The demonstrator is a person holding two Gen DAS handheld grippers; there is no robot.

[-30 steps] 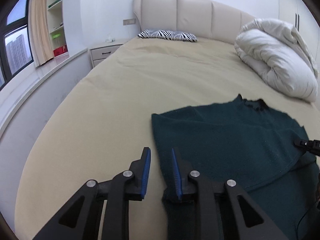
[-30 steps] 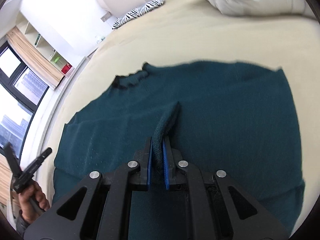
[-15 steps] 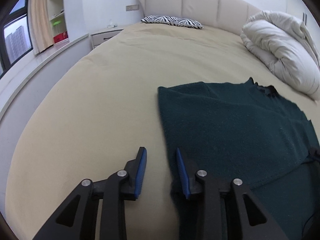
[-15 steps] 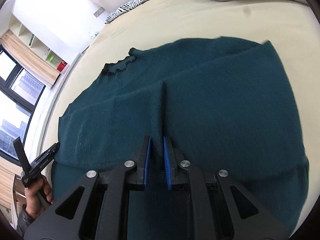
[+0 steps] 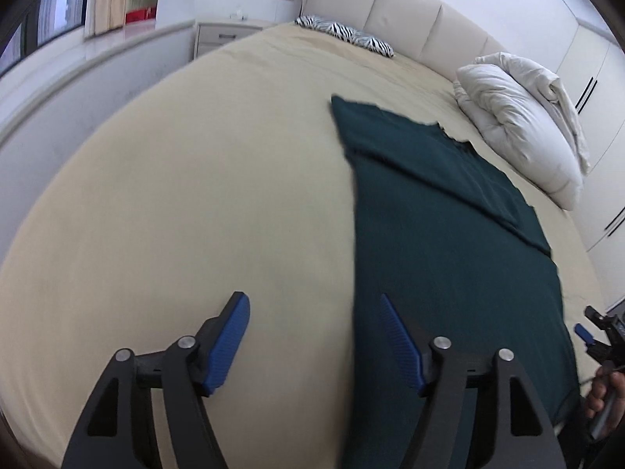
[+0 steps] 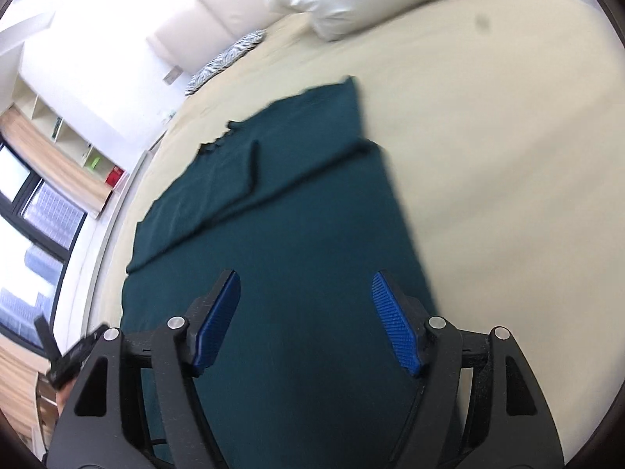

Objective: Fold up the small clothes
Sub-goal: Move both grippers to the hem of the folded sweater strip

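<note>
A dark teal knitted sweater lies flat on the beige bed, its sleeves folded across the upper body. My left gripper hovers over the sweater's left side edge with its jaws opening and nothing between the blue pads. My right gripper hovers above the lower part of the sweater, jaws also opening, nothing pinched between them. The right gripper shows at the right edge of the left wrist view, held by a hand. The left gripper shows at the lower left of the right wrist view.
A rolled white duvet lies at the bed's far right. A zebra-print pillow rests by the padded headboard. A nightstand, shelves and a window line the left wall; wardrobe doors stand at right.
The right gripper let go of the pinched sweater fabric and both grippers opened wide. Both pulled back toward the sweater's lower end, the left one shifting out over its side edge.
</note>
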